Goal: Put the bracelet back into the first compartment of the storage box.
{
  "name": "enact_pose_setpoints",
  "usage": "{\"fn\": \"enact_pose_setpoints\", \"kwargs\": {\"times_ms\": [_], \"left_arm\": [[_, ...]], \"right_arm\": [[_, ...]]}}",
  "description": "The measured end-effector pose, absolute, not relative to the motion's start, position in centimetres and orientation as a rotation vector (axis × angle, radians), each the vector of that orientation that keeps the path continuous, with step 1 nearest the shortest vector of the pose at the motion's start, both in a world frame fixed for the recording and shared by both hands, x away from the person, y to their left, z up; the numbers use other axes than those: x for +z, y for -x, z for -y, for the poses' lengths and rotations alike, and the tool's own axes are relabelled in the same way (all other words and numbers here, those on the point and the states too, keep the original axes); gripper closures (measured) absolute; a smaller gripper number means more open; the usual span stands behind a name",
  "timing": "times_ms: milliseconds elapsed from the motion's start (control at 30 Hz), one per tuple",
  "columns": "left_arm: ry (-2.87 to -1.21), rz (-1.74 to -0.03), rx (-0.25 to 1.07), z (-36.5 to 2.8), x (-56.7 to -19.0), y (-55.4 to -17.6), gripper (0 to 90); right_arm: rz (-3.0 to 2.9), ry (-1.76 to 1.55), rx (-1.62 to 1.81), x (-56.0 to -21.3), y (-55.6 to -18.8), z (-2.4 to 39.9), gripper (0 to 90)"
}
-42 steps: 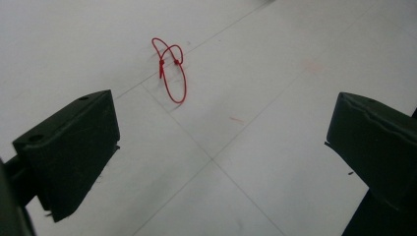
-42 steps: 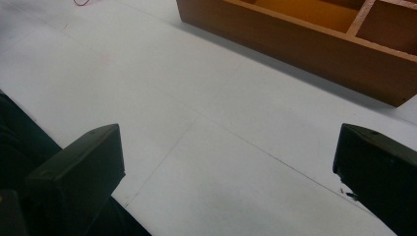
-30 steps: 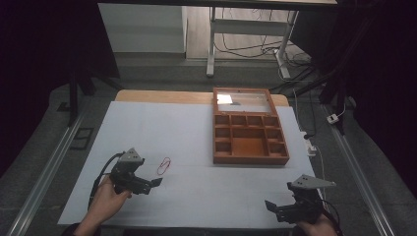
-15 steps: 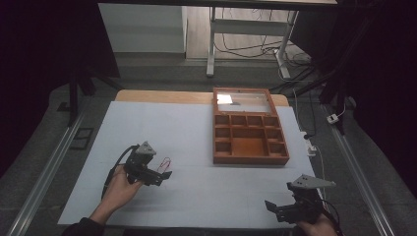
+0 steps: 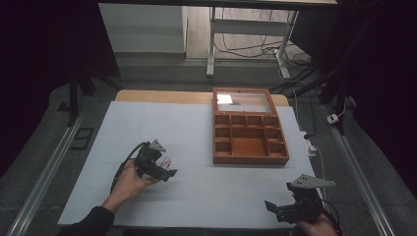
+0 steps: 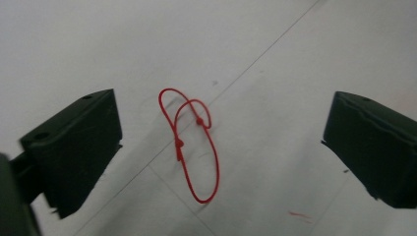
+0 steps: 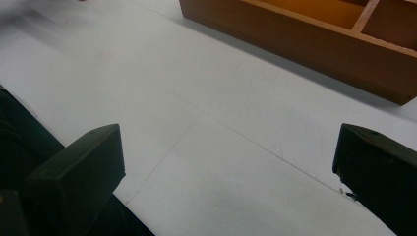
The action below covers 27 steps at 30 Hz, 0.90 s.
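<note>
A thin red loop of string with small knots lies flat on the white table cover, between my left gripper's two black jaws. The left gripper is open and points down at it without touching it. In the high view the left gripper hovers over the red string at the table's left middle. My right gripper is open and holds nothing near the front right edge. Its own view has the open jaws over bare white cover, facing the wooden box.
A wooden compartment box with its clear lid open backward stands at the right back of the white cover. A cable and plug lie beside the box's right side. Metal rails run along both table sides.
The left hand has carried its gripper forward and right, from the front left to above the red string. The right gripper has stayed in place.
</note>
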<state>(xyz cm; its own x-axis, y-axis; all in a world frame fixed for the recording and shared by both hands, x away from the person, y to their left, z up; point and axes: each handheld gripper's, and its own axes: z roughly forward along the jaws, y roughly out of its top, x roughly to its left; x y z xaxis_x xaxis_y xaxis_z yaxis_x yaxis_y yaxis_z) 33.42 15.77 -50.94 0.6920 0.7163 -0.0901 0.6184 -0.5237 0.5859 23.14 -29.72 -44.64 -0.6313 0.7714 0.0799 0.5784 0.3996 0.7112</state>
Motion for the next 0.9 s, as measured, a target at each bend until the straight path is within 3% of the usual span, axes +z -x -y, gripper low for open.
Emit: {"fn": "enact_pose_setpoints", "kwargs": {"times_ms": [67, 133, 167, 233, 367, 433, 500, 533, 900], "left_arm": [[-2.351, -1.013, 0.241, -15.5, -51.2, -33.5, 5.8], [-2.383, -1.029, 0.27, -15.4, -51.4, -33.6, 14.3], [-2.392, -1.031, 0.269, -15.5, -51.4, -33.6, 25.9], [-2.407, -1.033, 0.263, -15.6, -51.4, -33.7, 38.7], [-2.419, -1.055, 0.189, -15.9, -51.6, -33.9, 61.4], [-2.431, -1.061, 0.181, -16.1, -51.7, -34.1, 66.4], [-2.439, -1.056, 0.174, -16.1, -51.8, -34.1, 82.3], [-2.445, -1.053, 0.178, -16.1, -51.8, -34.1, 86.0], [-2.338, -1.015, 0.178, -15.9, -49.9, -34.1, 86.9]], "right_arm": [[-2.397, -1.185, 1.06, -44.6, -23.1, 29.7, 0.0], [-2.398, -1.184, 1.06, -44.6, -23.1, 29.7, 0.0], [-2.398, -1.184, 1.061, -44.6, -23.1, 29.7, 0.0], [-2.4, -1.181, 1.058, -44.6, -23.1, 29.7, 0.0], [-2.402, -1.178, 1.056, -44.6, -23.1, 29.7, 0.0], [-2.402, -1.177, 1.058, -44.6, -23.1, 29.7, 0.0], [-2.402, -1.176, 1.057, -44.6, -23.1, 29.7, 0.0], [-2.403, -1.177, 1.058, -44.6, -23.1, 29.7, 0.0], [-2.406, -1.174, 1.058, -44.6, -23.1, 29.7, 0.0]]}}
